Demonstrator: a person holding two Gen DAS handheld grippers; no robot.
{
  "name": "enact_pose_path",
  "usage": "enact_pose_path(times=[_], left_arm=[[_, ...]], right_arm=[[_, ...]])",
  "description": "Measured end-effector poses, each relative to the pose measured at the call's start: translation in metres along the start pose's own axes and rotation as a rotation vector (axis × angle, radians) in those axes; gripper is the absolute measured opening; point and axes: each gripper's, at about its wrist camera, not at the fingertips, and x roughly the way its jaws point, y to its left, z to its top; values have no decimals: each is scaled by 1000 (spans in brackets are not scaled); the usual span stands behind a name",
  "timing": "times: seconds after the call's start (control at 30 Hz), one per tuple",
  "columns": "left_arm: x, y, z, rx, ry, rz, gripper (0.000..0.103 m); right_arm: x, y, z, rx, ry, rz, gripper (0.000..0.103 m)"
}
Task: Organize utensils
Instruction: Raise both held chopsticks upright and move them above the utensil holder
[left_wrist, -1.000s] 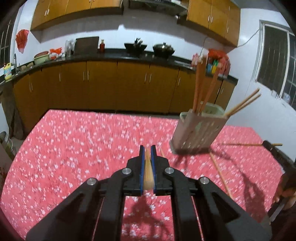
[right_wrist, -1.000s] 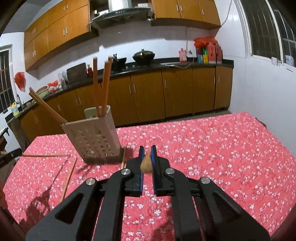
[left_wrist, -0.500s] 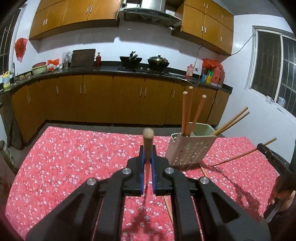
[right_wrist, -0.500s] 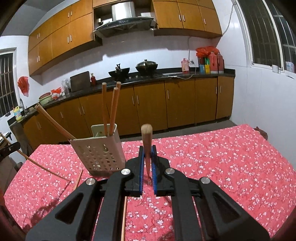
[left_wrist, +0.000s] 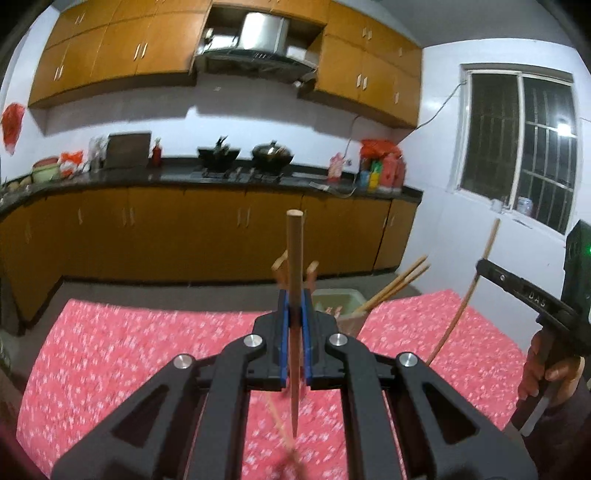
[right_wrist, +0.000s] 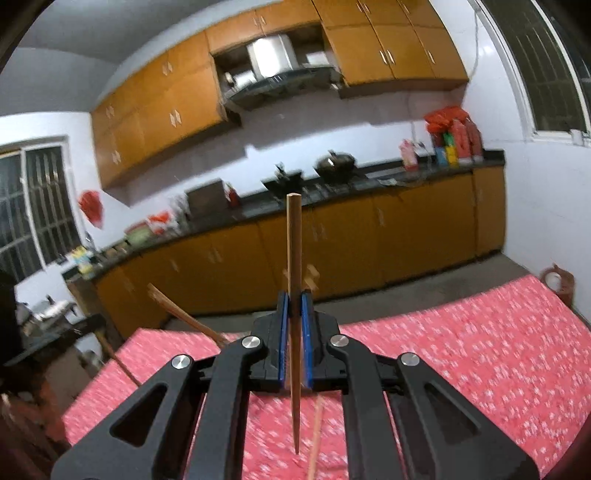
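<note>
Carry step: left hand-held gripper (left_wrist: 294, 308) and right hand-held gripper (right_wrist: 294, 308) each clench one upright wooden chopstick (left_wrist: 294, 266) (right_wrist: 294, 251) above the red floral desk (left_wrist: 129, 350); next, tip-down insertion into the far pale perforated plastic holder (left_wrist: 341, 301).

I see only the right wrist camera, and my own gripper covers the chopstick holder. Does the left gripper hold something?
Observer: Yes. The left gripper is shut on the left chopstick, which stands about upright between the blue pads.
Operator: Is the holder's opening visible on that side?
Observer: Partly. The chopstick holder shows its pale rim just to the right of the left gripper's fingertips and behind them.
Operator: How does my chopstick look from there?
Observer: The right gripper grips the right chopstick in its upper part. The stick slopes, and its lower end hangs over the red tablecloth.
</note>
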Motion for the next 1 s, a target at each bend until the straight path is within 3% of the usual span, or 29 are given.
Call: enact_pose_path(times=[0.27, 0.43, 0.67, 1.0], left_arm=[[23, -27, 57, -35, -173, 15, 7], [41, -31, 81, -73, -273, 71, 7], [79, -30, 74, -96, -312, 134, 7], [117, -21, 49, -124, -203, 113, 9]], right_arm=[[20, 35, 34, -49, -216, -13, 8], [48, 45, 36, -79, -281, -44, 8], [95, 34, 14, -43, -231, -74, 8], [114, 27, -11, -31, -108, -67, 9]])
